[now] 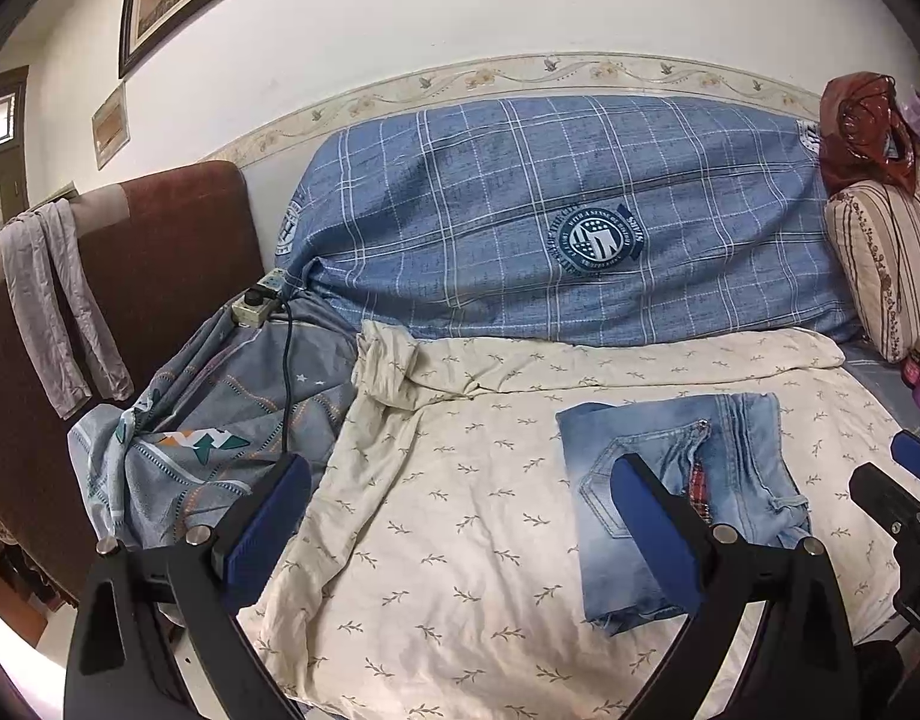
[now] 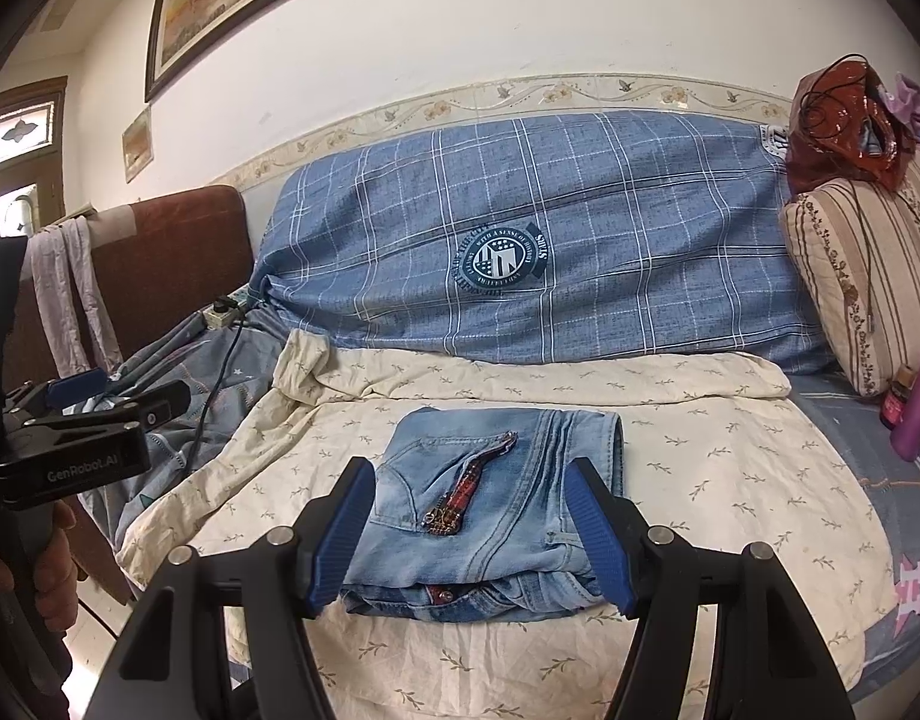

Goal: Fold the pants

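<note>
The right gripper point(image 2: 472, 531), black-armed with blue ribbed pads, stands with its jaws spread on either side of the near end of the folded light-blue denim pants point(image 2: 490, 504), and its pads do not appear to press on the cloth, so it is released and holds nothing. The left gripper point(image 1: 460, 531) is likewise spread wide over bare bedding, to the left of the pants, gripping nothing. The pants lie as a compact stacked bundle on the cream leaf-print sheet point(image 2: 730, 480), a plaid pocket lining poking out on top, and the fold looks close to finished. The risk is that either pad drags across the top layer as it pulls away and peels the stack open, since loose denim layers probably slide on each other. The wrinkled sheet beneath could also bunch and tilt the bundle. Further left, a black power cord point(image 1: 287, 360) trails over the grey patterned blanket point(image 1: 177, 450), and a sweeping left gripper could snag it. Farthest back, the blue checked cover point(image 2: 580, 228) lies against the wall, out of harm's way.
</note>
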